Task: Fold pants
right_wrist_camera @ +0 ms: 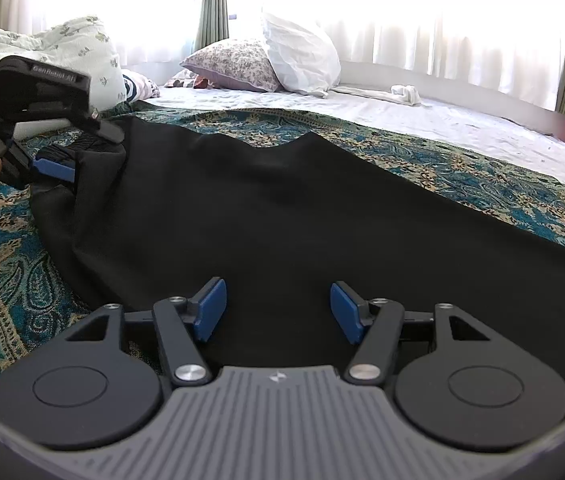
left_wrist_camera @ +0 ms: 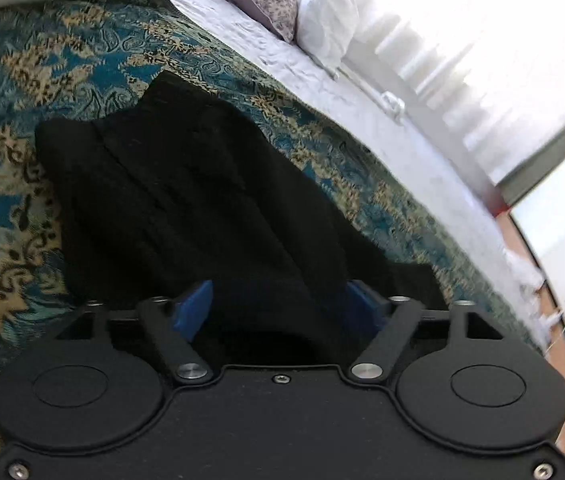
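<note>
The black fabric pants (right_wrist_camera: 282, 216) lie on the bed's teal paisley cover (right_wrist_camera: 482, 176); the left tongs (right_wrist_camera: 58, 168) pinch one edge for folding, while the right tongs (right_wrist_camera: 278, 310) hover wide open, holding nothing.

- One pair of black pants (right_wrist_camera: 282, 216)
- Two hand-held grippers: left hand-held gripper (right_wrist_camera: 56, 168), right hand-held gripper (right_wrist_camera: 278, 310)
- Three pillows (one floral-purple (right_wrist_camera: 234, 65), two whitish (right_wrist_camera: 302, 54) (right_wrist_camera: 82, 52))
- One patterned bedspread (right_wrist_camera: 462, 168)

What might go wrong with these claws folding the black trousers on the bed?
The left claw grips only a bunched edge of the black trousers, so the cloth might slip out. The right claw is open with nothing in it, so a lift now could drag one side and wrinkle the fold over the patterned bedspread.
</note>
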`<state>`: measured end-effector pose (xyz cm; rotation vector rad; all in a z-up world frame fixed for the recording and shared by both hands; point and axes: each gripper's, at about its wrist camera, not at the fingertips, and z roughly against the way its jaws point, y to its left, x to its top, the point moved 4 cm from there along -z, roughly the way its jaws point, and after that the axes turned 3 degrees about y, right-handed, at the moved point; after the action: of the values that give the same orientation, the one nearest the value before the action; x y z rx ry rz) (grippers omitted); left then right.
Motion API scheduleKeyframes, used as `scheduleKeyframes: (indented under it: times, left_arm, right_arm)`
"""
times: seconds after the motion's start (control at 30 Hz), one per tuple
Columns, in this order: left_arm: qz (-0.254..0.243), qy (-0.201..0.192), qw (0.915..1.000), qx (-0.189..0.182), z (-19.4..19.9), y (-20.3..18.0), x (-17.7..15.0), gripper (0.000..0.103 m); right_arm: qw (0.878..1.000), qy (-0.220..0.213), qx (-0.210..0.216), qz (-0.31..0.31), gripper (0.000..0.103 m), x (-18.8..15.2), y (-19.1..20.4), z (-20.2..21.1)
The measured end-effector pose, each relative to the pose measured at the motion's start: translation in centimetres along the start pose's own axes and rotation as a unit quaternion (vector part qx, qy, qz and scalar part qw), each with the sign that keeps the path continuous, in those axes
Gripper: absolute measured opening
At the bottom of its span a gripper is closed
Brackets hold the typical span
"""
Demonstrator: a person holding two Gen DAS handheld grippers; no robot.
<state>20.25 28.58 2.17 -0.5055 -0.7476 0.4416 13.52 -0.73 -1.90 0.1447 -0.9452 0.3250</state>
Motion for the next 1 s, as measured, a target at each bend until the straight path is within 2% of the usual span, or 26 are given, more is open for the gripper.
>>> scheduleKeyframes:
  times: [0.07,0.13,0.23,0.37,0.47,0.57,0.63,0.7,0.77,0.83,0.9,0.97,1.0]
  left_arm:
    - [0.012,-0.015,0.9997,0.016,0.1,0.4,0.1,0.083]
    - [0.006,-0.029,0.9985,0.047,0.4,0.3,-0.1,0.083]
    - [-0.009,-0.039,0.9977,0.054,0.6,0.1,-0.2,0.089]
    - [0.023,-0.037,0.9964,0.073,-0.3,0.7,0.1,0.089]
    - [0.002,-0.073,0.9920,0.104,0.4,0.2,0.1,0.089]
    - [-0.019,-0.123,0.9830,0.135,1.2,0.5,0.5,0.090]
    - [-0.018,-0.130,0.9807,0.145,1.2,1.1,1.0,0.090]
    - [-0.015,-0.128,0.9785,0.161,0.8,1.6,1.4,0.084]
    - [-0.024,-0.125,0.9761,0.176,0.4,1.8,1.4,0.070]
    - [-0.038,-0.129,0.9736,0.185,0.4,1.9,1.3,0.062]
    - [-0.046,-0.140,0.9699,0.194,0.5,2.2,1.2,0.049]
    - [-0.051,-0.144,0.9669,0.204,0.8,2.6,1.1,0.028]
    - [-0.051,-0.143,0.9664,0.207,0.9,3.0,1.2,0.023]
  right_arm:
    - [1.000,-0.001,0.000,0.000,0.072,0.0,0.0,0.0]
    - [1.000,-0.002,-0.001,0.000,0.072,0.0,0.1,0.0]
    - [1.000,-0.004,-0.001,0.000,0.072,0.0,0.1,0.0]
    - [1.000,-0.006,-0.002,0.001,0.072,-0.1,0.1,0.0]
    - [1.000,-0.006,-0.002,-0.001,0.073,-0.1,0.1,0.0]
    - [1.000,-0.007,-0.002,-0.001,0.073,-0.1,0.1,0.0]
    - [1.000,-0.007,-0.001,0.000,0.073,-0.1,0.2,0.0]
    - [1.000,-0.008,-0.001,0.000,0.073,-0.1,0.1,0.0]
    - [1.000,-0.008,-0.001,0.000,0.073,-0.1,0.1,0.0]
    - [1.000,-0.008,-0.001,-0.001,0.074,-0.1,0.1,0.0]
    - [1.000,-0.008,-0.001,0.000,0.074,-0.1,0.1,0.0]
    - [1.000,-0.008,-0.001,-0.001,0.074,-0.1,0.2,-0.1]
    - [1.000,-0.008,0.000,-0.001,0.074,-0.1,0.1,0.0]
